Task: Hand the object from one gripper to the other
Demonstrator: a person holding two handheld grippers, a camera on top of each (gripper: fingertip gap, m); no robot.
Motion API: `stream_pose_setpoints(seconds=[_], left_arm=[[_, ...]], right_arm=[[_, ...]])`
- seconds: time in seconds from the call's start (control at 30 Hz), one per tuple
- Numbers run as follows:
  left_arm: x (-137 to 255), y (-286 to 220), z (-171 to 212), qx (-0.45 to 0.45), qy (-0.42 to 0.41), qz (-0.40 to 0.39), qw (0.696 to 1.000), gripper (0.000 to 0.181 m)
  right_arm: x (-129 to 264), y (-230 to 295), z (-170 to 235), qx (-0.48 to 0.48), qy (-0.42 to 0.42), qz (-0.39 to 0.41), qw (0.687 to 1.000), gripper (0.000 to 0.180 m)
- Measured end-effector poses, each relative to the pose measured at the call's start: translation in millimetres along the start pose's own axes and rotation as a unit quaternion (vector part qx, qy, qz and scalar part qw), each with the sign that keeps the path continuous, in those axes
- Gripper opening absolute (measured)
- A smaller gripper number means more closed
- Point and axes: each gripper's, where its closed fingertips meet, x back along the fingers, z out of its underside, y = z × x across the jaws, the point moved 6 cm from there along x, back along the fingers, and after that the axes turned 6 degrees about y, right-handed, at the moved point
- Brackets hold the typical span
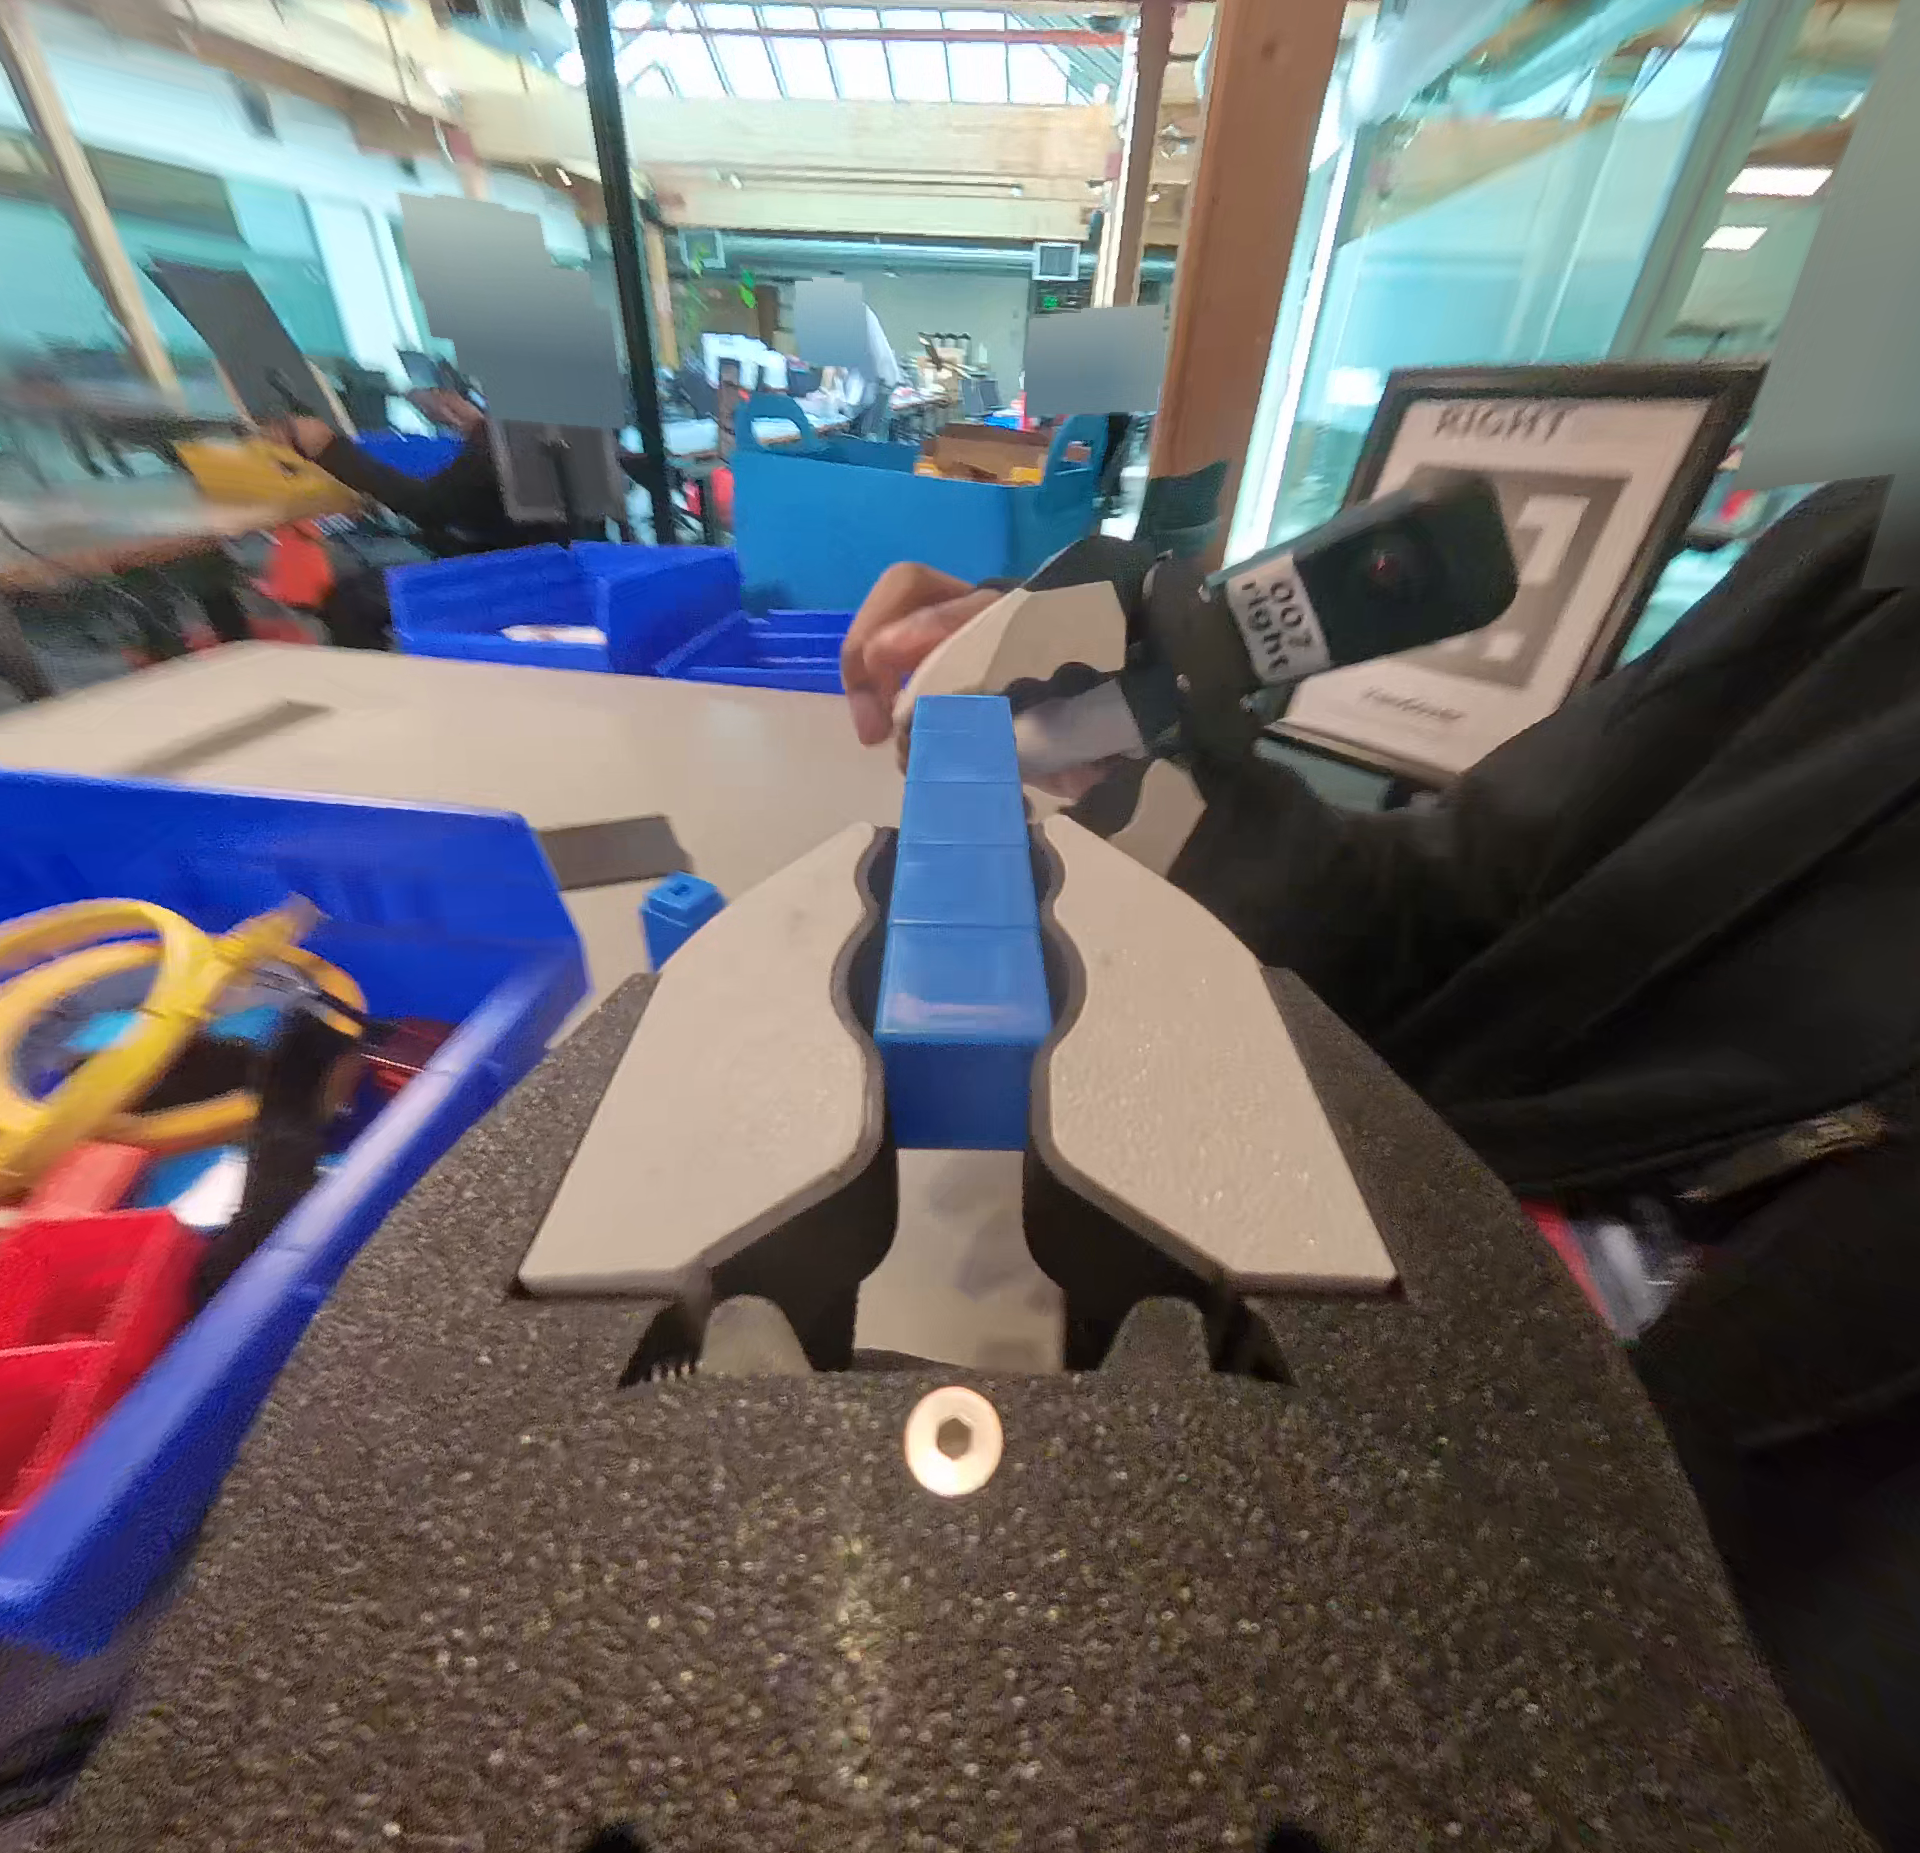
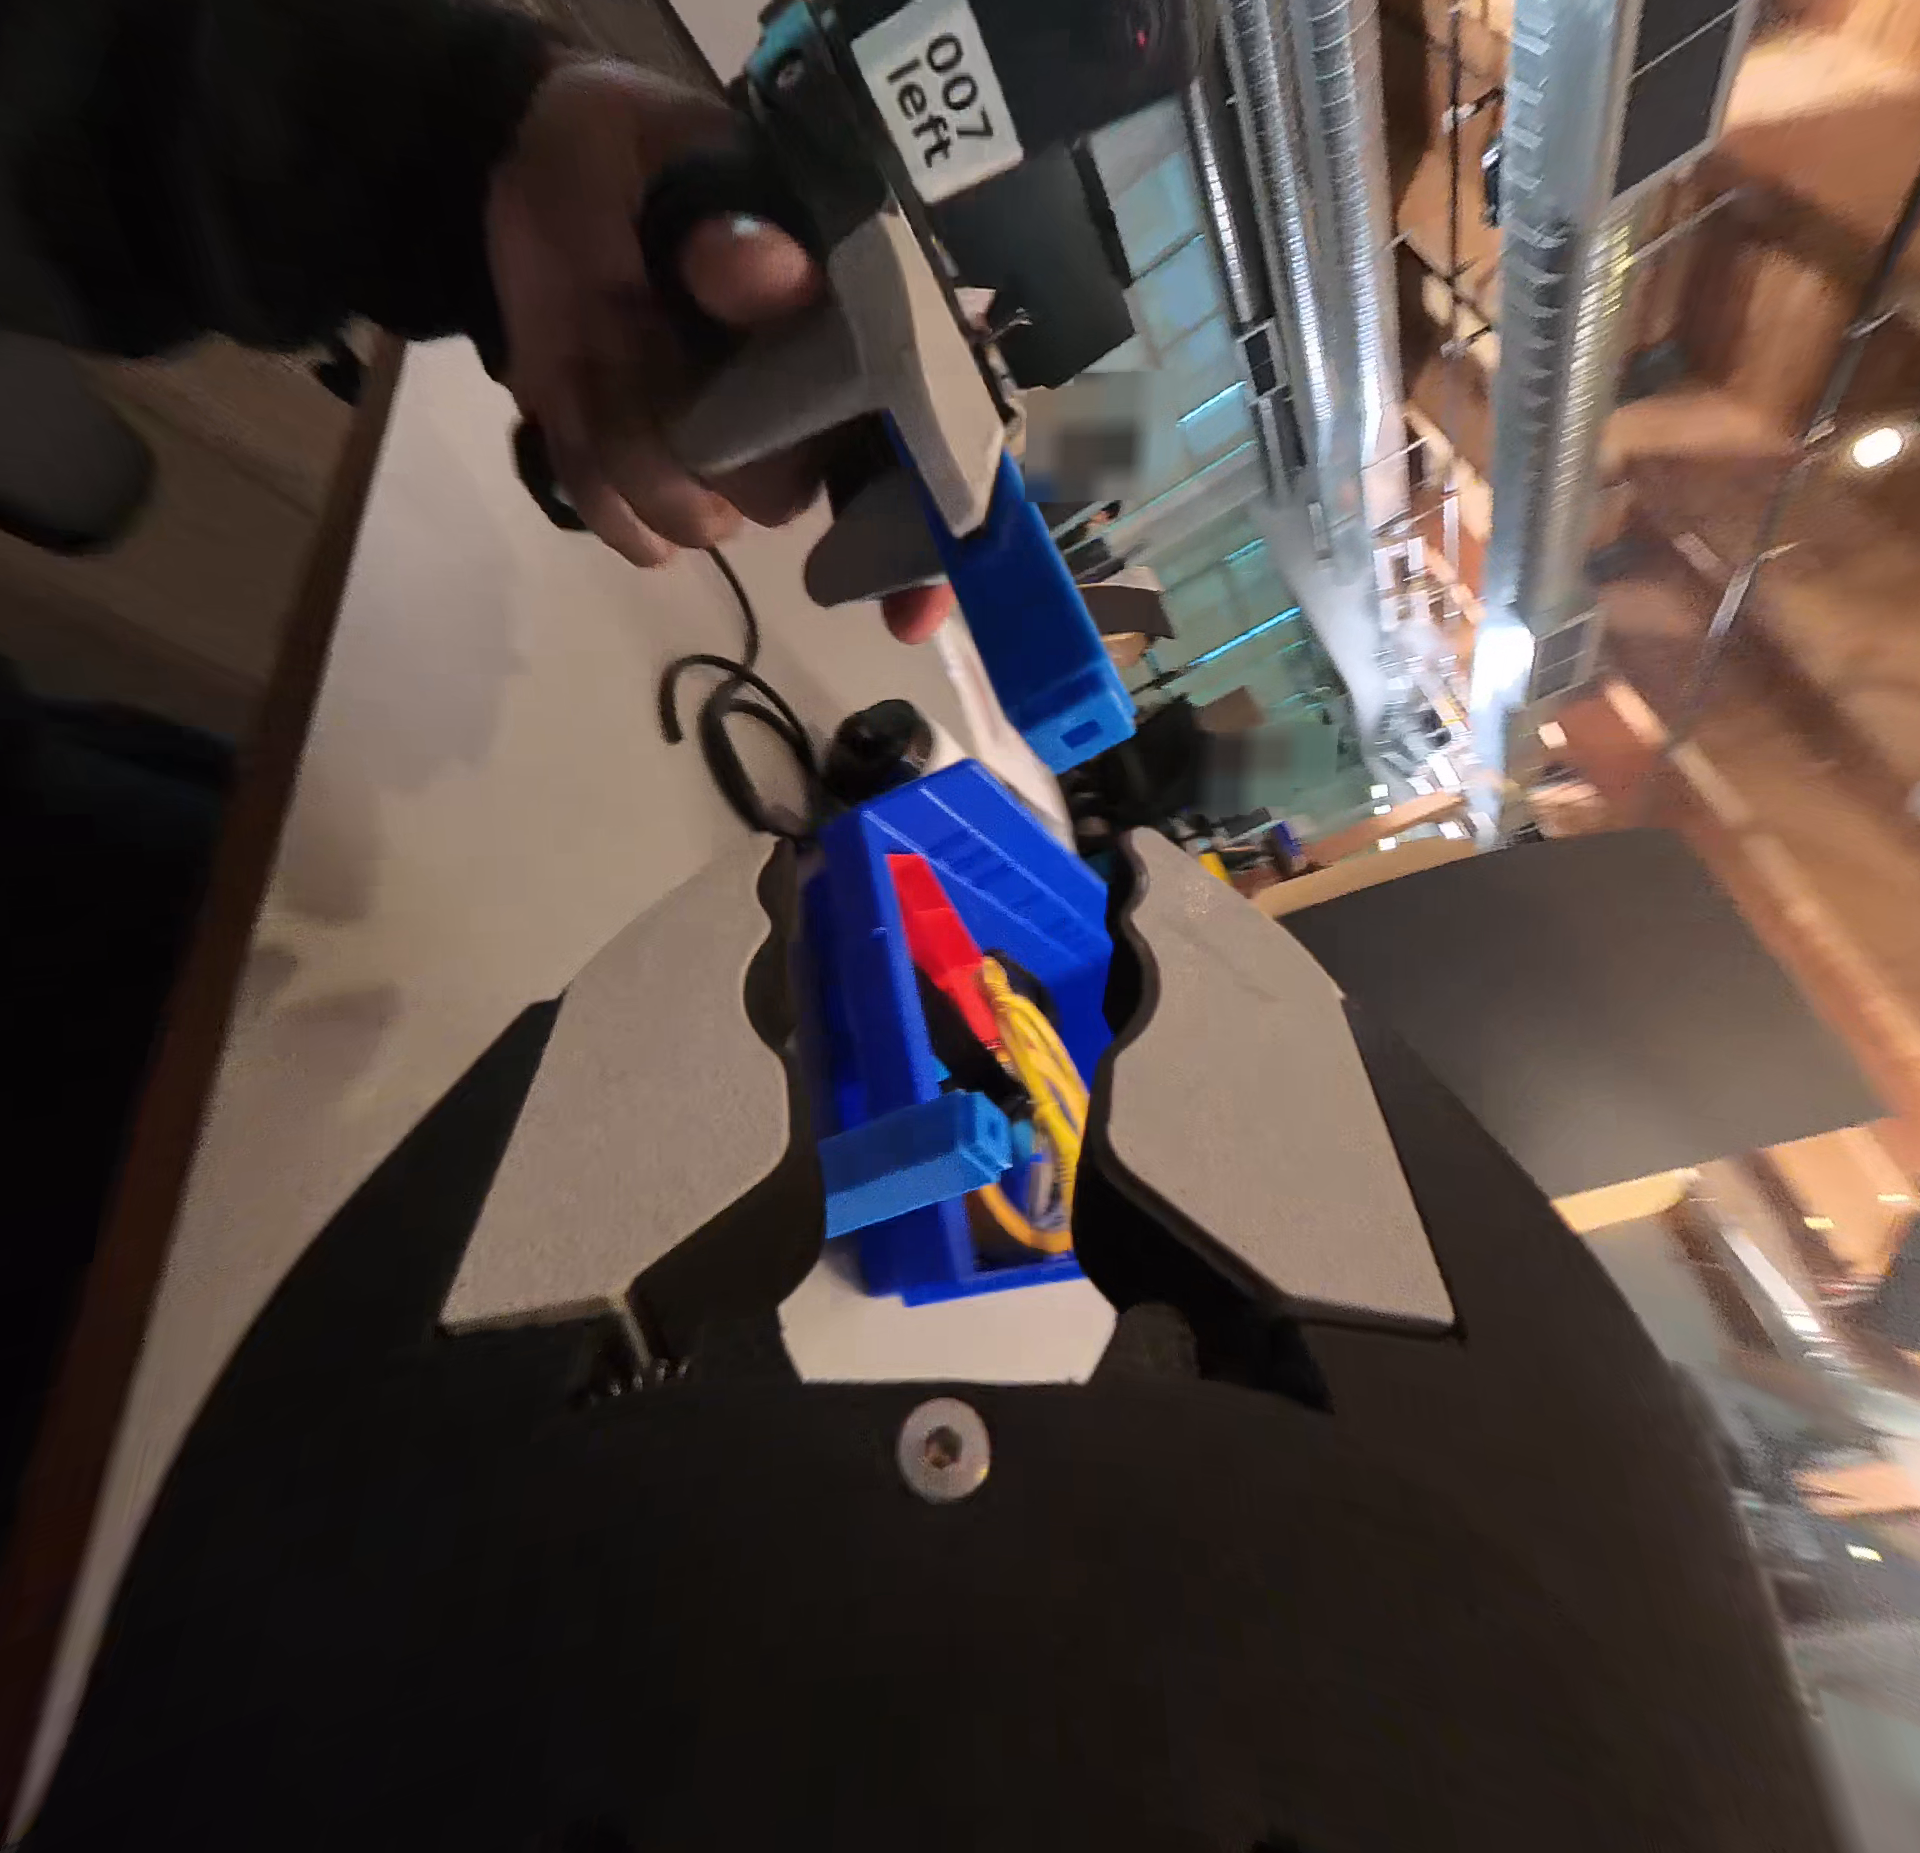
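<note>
left tool (image 1: 961,956) was clamped on a blue segmented bar (image 1: 964,930), a row of joined cubes, w/ both grey fingers (image 1: 748,1055) pressed against its sides. the bar ran straight out past the fingertips, its far end up by the right tool (image 1: 1023,728), which came in from the right side of the bar, held in a hand (image 1: 894,650) w/ a black sleeve. whether the right tool touched the bar's far end can't be told from the left wrist view.

in the right wrist view the right tool (image 2: 951,873) stood w/ fingers apart and nothing between them; the scene looked rolled sideways. the bar (image 2: 1039,608) showed farther off, gripped by the left tool (image 2: 940,499), its free end clear of the right tool's fingertips.

left of the bar, on the grey tabletop (image 1: 520,733), sat a blue bin (image 1: 343,982) holding a yellow cable coil (image 1: 135,1024) and red pieces (image 1: 83,1294). just beside the bin, between it and the bar, stood a small blue block (image 1: 677,910). a loose black cable (image 2: 727,723) lay on the tabletop near the bin.
</note>
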Motion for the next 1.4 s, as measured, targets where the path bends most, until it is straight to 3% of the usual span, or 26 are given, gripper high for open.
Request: stream_pose_setpoints(seconds=[0.13, 0.27, 0.37, 0.4, 0.47, 0.53, 0.6, 0.67, 0.83, 1.07, 1.17, 1.27, 1.4], left_arm=[[-3.9, -15.7, 3.1, 0.062, 0.011, 0.099, 0.993, 0.024], [-18.8, -23.6, 9.6, 0.08, 0.033, 0.132, 0.987, 0.024], [-31.2, -30.1, 13.3, 0.089, 0.037, 0.168, 0.981, 0.024], [-35.5, -31.6, 15.0, 0.092, 0.041, 0.175, 0.979, 0.024], [-40.9, -32.9, 16.5, 0.095, 0.036, 0.182, 0.978, 0.024], [-41.2, -32.8, 13.6, 0.087, 0.017, 0.18, 0.98, 0.026], [-35.3, -30.4, 7.9, 0.045, -0.014, 0.148, 0.988, 0.049], [-23.8, -27.8, 1.2, -0.017, -0.055, 0.106, 0.993, 0.058], [-10.5, -32.6, -0.7, -0.111, -0.091, 0.073, 0.987, 0.06], [-27.5, -38.9, 10.4, -0.165, -0.037, 0.059, 0.984, 0.042], [-26.4, -34.2, 8.9, -0.169, -0.025, 0.039, 0.985, 0.033], [-20.3, -20.5, 1.4, -0.105, -0.039, 0.009, 0.994, 0.024], [-11.6, -11.0, -4.2, -0.003, -0.07, 0.035, 0.997, 0.023]], right_arm=[[1.5, 4.2, -16.3, 0.054, -0.026, 0.032, 0.998, 0.06], [0.5, 16.6, -33.6, 0.096, -0.037, 0.029, 0.994, 0.056], [0.5, 24.7, -39.5, 0.105, -0.041, 0.027, 0.993, 0.042], [1.3, 24.5, -40.1, 0.104, -0.042, 0.034, 0.993, 0.027], [3.4, 22.2, -39.2, 0.099, -0.034, 0.036, 0.994, 0.023], [6.9, 16.3, -38.8, 0.063, -0.035, 0.039, 0.997, 0.022], [13.7, 7.2, -38.7, -0.002, -0.066, 0.036, 0.997, 0.023], [20.1, -1.9, -37.1, -0.092, -0.105, 0.011, 0.99, 0.023], [24.2, -6.4, -34.0, -0.252, -0.175, -0.103, 0.946, 0.023], [9.6, 8.7, -28.4, -0.282, -0.137, -0.17, 0.934, 0.027], [6.2, 5.8, -23.3, -0.256, -0.123, -0.116, 0.952, 0.031], [10.0, -3.8, -17.9, -0.198, -0.116, -0.02, 0.973, 0.041], [17.5, -7.1, -16.0, -0.091, -0.091, 0.059, 0.99, 0.05]])
